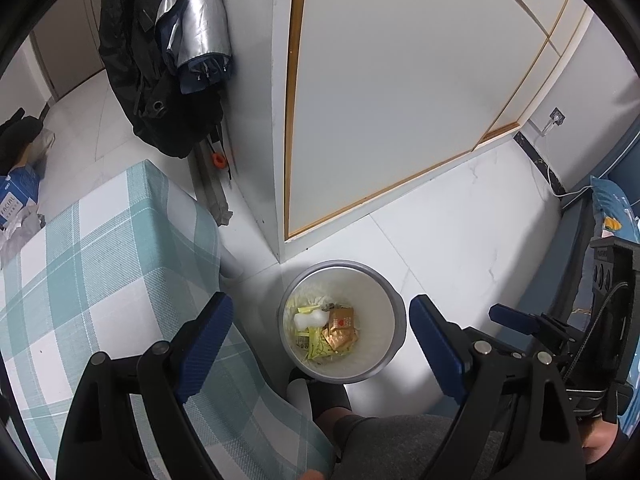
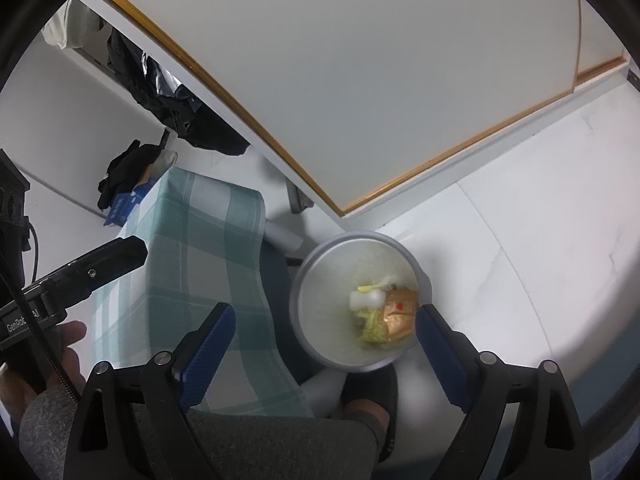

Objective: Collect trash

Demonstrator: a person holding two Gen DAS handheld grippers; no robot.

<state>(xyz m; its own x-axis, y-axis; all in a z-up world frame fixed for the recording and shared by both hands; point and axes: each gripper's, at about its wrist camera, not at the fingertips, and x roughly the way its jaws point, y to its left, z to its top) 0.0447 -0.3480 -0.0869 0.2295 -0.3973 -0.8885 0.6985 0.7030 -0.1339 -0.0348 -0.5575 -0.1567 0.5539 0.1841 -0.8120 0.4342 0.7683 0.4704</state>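
Note:
A round white trash bin (image 1: 384,308) stands on the white floor beside the table; it also shows in the right wrist view (image 2: 320,304). Inside lie yellow wrappers (image 1: 316,340), an orange packet (image 1: 342,326) and a white crumpled piece (image 1: 310,318). My left gripper (image 1: 320,332) is open and empty, high above the bin. My right gripper (image 2: 324,336) is open and empty, also above the bin; it shows at the right edge of the left wrist view (image 1: 516,318).
A table with a green-and-white checked cloth (image 1: 100,264) is at the left. A white cabinet door (image 1: 400,92) stands behind the bin. Dark jackets and a silver umbrella (image 1: 192,36) hang at the back. A blue box (image 1: 18,196) sits on the floor. My foot (image 2: 372,404) is next to the bin.

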